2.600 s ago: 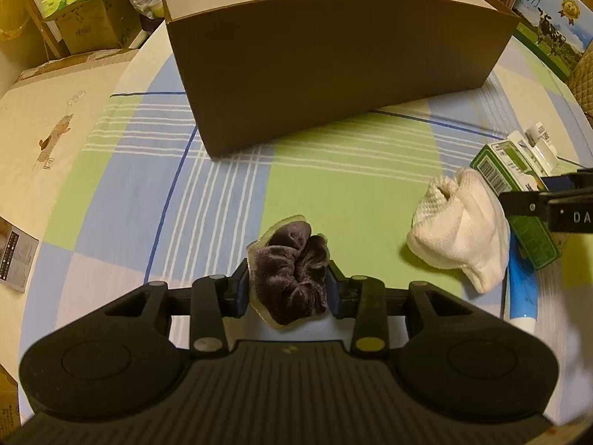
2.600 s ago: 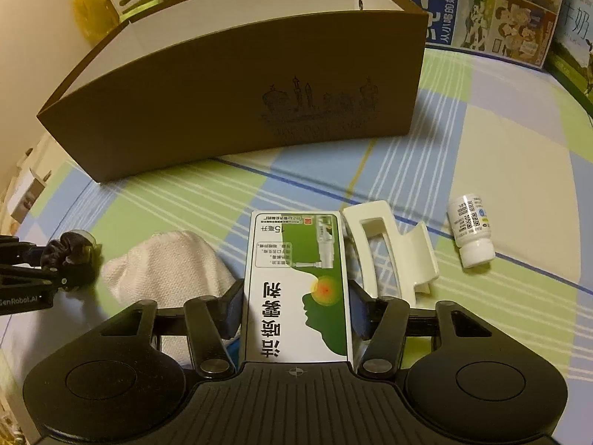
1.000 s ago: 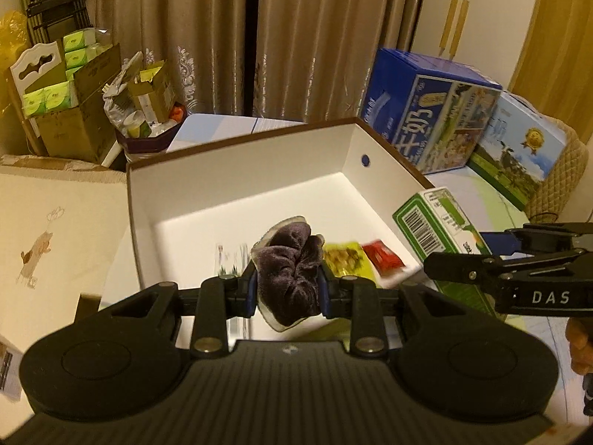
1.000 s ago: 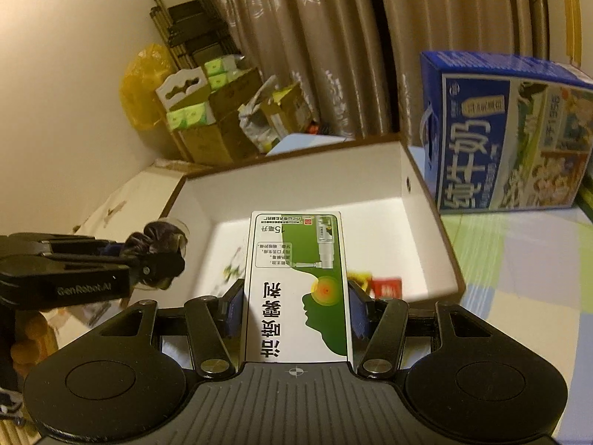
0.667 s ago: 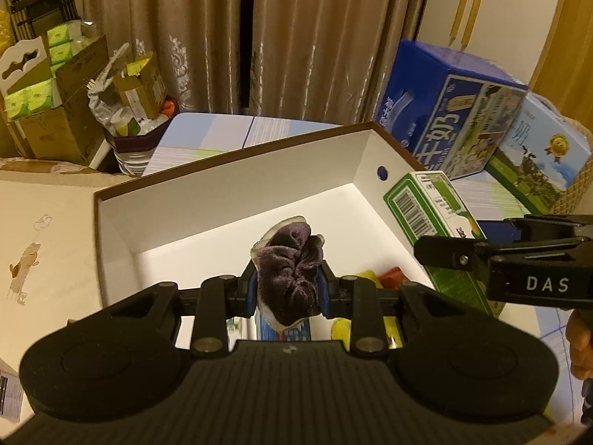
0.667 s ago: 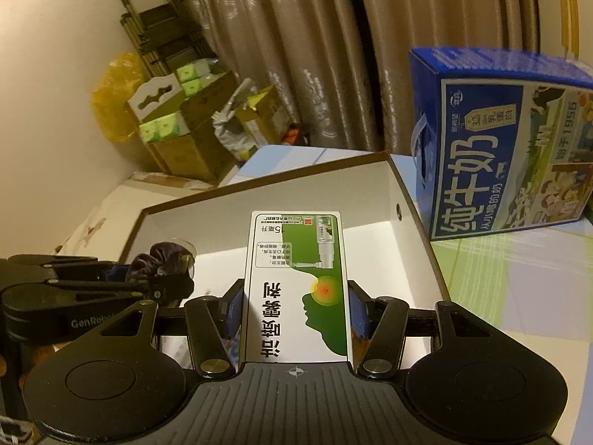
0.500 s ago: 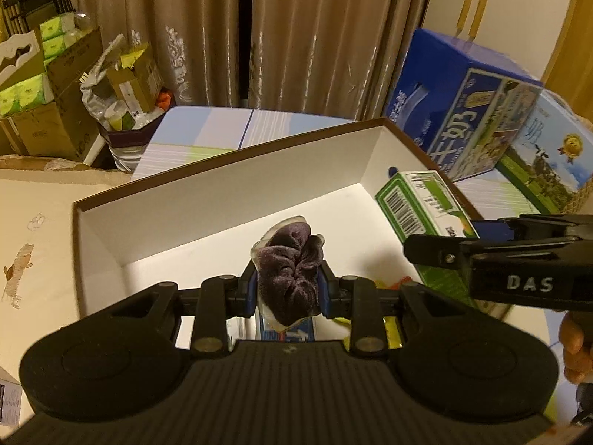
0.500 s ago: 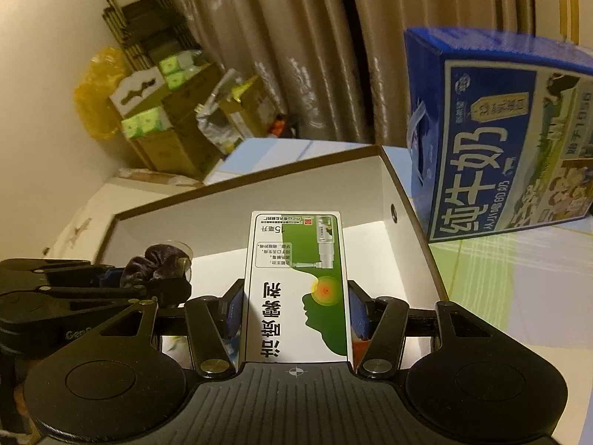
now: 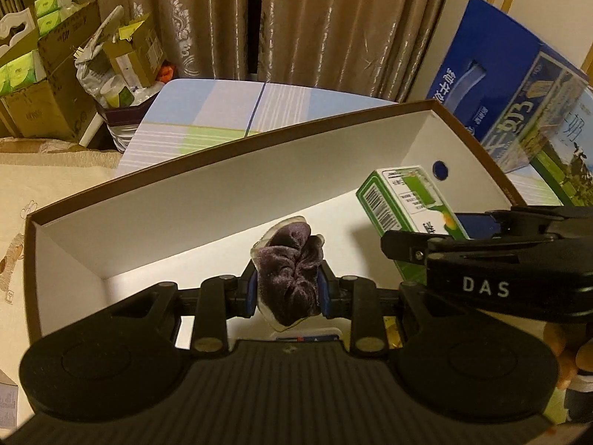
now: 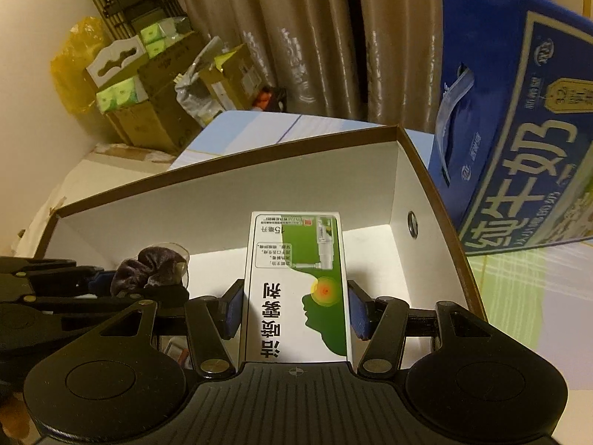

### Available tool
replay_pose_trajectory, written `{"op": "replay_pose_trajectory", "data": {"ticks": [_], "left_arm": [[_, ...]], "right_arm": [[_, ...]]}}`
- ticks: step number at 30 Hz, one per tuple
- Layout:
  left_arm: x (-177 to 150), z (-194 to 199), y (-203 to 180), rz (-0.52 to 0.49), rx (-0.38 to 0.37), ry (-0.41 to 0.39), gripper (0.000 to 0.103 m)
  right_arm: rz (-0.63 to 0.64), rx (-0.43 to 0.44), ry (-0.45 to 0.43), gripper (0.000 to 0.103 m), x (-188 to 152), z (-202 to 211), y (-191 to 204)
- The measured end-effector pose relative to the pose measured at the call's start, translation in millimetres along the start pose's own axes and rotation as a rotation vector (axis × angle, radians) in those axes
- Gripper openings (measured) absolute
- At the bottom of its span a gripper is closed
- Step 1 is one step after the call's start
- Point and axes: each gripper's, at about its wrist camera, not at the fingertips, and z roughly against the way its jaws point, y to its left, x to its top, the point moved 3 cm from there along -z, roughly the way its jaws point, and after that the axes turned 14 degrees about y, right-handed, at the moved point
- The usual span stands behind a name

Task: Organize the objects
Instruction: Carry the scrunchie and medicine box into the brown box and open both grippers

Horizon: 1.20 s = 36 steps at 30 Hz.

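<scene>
A dark purple velvet scrunchie [image 9: 290, 272] in clear wrapping is clamped in my left gripper [image 9: 287, 293], held over the open brown box with white inside [image 9: 166, 218]. My right gripper [image 10: 296, 309] is shut on a green and white medicine carton [image 10: 296, 285], also above the box [image 10: 229, 215]. In the left wrist view the carton [image 9: 406, 204] and the right gripper [image 9: 426, 239] sit close on the right. The right wrist view shows the scrunchie [image 10: 148, 265] and the left gripper [image 10: 122, 278] at the left. Small items on the box floor are mostly hidden.
A big blue milk carton case [image 10: 519, 111] stands right of the box on the checked tablecloth [image 9: 222, 111]. Cardboard boxes [image 9: 44, 85] and curtains [image 9: 333, 18] are behind the table. A person's fingers [image 9: 563, 348] show at the right edge.
Both grippers have risen from the tablecloth with their objects and moved forward over the open box. In the last half second they edged further in and closer together.
</scene>
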Motion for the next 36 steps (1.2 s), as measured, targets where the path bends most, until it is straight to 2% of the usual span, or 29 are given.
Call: {"op": "replay_pose_trajectory", "data": {"ticks": [5,11,15,17,19,22,28,30,36], "left_arm": [[4.7,-7.7,-2.8,-0.004,0.002,0.006,0.026],[7.6,-13.6,-5.8,-0.013,0.006,0.013,0.027],[9.5,-14.9,-9.2,-0.025,0.013,0.006,0.032],[9.5,-13.4,-10.3,-0.028,0.025,-0.010,0.043],[8.5,-10.9,-11.7,-0.038,0.041,-0.029,0.059],[6.4,-5.1,-11.1,-0.047,0.056,-0.047,0.073],[-2.9,13.1,-4.6,-0.034,0.042,-0.053,0.077],[-8.1,20.6,-2.4,-0.025,0.040,-0.048,0.082],[-27.5,50.0,-3.9,-0.004,0.025,-0.070,0.085]], "right_arm": [[0.016,0.000,-0.050,0.052,4.5,5.3,-2.0],[0.020,0.001,-0.042,0.052,-1.8,9.6,-5.8],[0.015,0.014,-0.041,0.052,-5.4,12.9,-7.7],[0.014,0.018,-0.041,0.052,-7.4,15.6,-8.2],[0.012,0.019,-0.046,0.052,-9.9,19.5,-7.2],[0.009,0.037,-0.044,0.053,-12.7,24.8,-7.1],[0.016,0.068,-0.055,0.054,-27.4,42.3,-3.3],[0.022,0.075,-0.061,0.054,-32.1,49.4,0.2],[0.037,0.066,-0.075,0.060,-48.4,67.3,11.7]]}}
